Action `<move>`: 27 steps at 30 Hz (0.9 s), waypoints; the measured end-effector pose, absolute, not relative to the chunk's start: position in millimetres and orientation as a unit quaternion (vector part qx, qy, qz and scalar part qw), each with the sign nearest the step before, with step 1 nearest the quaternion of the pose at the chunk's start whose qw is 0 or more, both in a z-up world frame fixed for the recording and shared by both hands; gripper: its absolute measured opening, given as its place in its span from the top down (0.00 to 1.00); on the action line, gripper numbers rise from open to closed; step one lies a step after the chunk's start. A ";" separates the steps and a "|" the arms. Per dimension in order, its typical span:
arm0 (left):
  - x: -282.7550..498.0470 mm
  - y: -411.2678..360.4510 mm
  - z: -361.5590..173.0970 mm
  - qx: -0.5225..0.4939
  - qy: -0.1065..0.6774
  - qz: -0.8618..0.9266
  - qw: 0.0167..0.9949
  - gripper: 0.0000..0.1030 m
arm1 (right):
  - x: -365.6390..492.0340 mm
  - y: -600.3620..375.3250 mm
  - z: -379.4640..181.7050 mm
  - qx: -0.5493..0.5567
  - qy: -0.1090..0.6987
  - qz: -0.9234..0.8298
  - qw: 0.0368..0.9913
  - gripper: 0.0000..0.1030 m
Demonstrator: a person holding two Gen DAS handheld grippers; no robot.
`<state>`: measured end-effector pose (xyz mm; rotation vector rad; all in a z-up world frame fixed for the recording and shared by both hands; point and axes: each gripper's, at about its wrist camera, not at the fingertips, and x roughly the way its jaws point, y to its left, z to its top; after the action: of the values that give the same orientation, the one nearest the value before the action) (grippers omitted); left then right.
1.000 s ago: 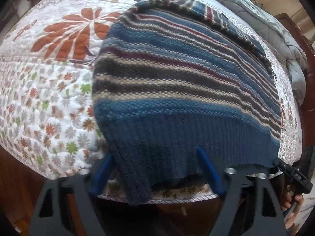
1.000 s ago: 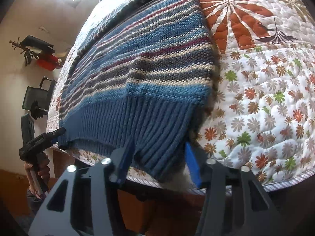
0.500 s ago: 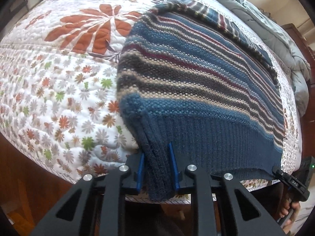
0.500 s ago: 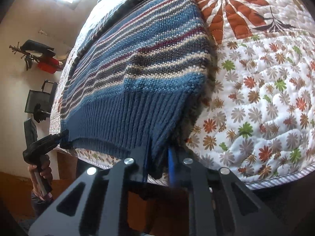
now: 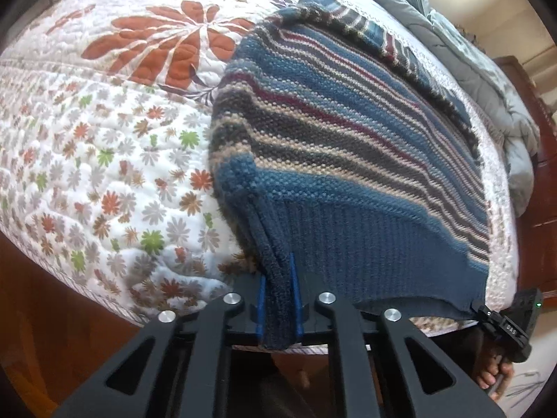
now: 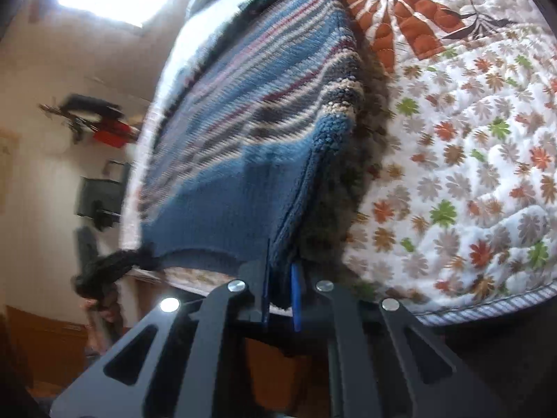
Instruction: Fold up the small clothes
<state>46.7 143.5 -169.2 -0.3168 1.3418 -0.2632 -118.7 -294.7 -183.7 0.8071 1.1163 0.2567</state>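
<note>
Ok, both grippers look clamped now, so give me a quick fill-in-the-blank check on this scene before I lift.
1. Both grippers are shut on the ribbed ____ of the striped sweater.
2. The left gripper holds the hem's ____ corner in its own view.
3. The sweater lies on a quilt printed with small ____.
4. The right gripper holds the hem's ____ corner in its own view.

Missing words: hem; left; flowers; right

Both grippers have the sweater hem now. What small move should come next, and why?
Probably lift both corners together and carry the hem up over the striped body. The left gripper and right gripper are each shut on a bottom corner of the sweater, which lies flat on the quilt.
</note>
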 end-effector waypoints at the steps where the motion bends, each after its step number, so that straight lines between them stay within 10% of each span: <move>1: 47.3 145.0 -166.8 -0.154 0.616 -0.126 0.762 0.90 | -118.0 -297.7 -181.2 0.381 0.507 0.125 0.763 0.92; 27: 154.3 121.9 -143.1 -0.174 0.584 -0.110 0.785 0.89 | 15.9 -347.9 -162.1 0.417 0.489 0.110 0.758 0.92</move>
<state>154.3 121.9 -143.1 -0.3749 1.2588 -0.2381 15.9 -347.9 -162.1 0.9091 1.0665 0.2401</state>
